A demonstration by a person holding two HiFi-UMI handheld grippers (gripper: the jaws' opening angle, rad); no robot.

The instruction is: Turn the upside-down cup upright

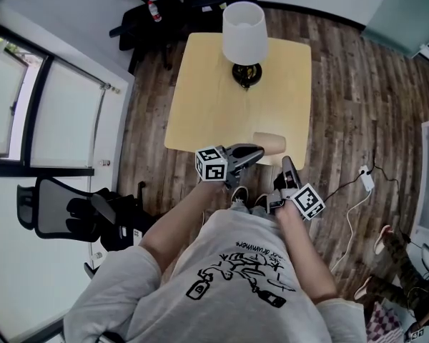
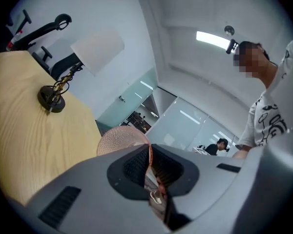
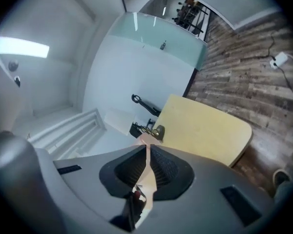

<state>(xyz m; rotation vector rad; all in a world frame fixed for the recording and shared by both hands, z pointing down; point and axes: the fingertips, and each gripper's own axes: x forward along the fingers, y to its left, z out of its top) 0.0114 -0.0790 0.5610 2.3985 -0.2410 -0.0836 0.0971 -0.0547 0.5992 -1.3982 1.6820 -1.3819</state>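
Observation:
A pale pink textured cup (image 1: 269, 143) stands on the light wooden table (image 1: 207, 98), close to its near edge. From above I cannot tell which way up it is. My left gripper (image 1: 257, 151) is shut and empty, its tips right beside the cup's left side. In the left gripper view the cup (image 2: 122, 139) bulges just beyond the closed jaws of that gripper (image 2: 149, 147). My right gripper (image 1: 284, 161) is shut too, just in front of the table edge and near the cup. Through its closed jaws (image 3: 147, 147) a sliver of the cup (image 3: 145, 139) shows.
A lamp with a white shade (image 1: 244, 32) and dark base (image 1: 247, 73) stands at the table's far side. Black office chairs (image 1: 150, 6) sit behind the table, another chair (image 1: 71, 206) at the left. A power strip (image 1: 367, 179) and cable lie on the wooden floor at the right.

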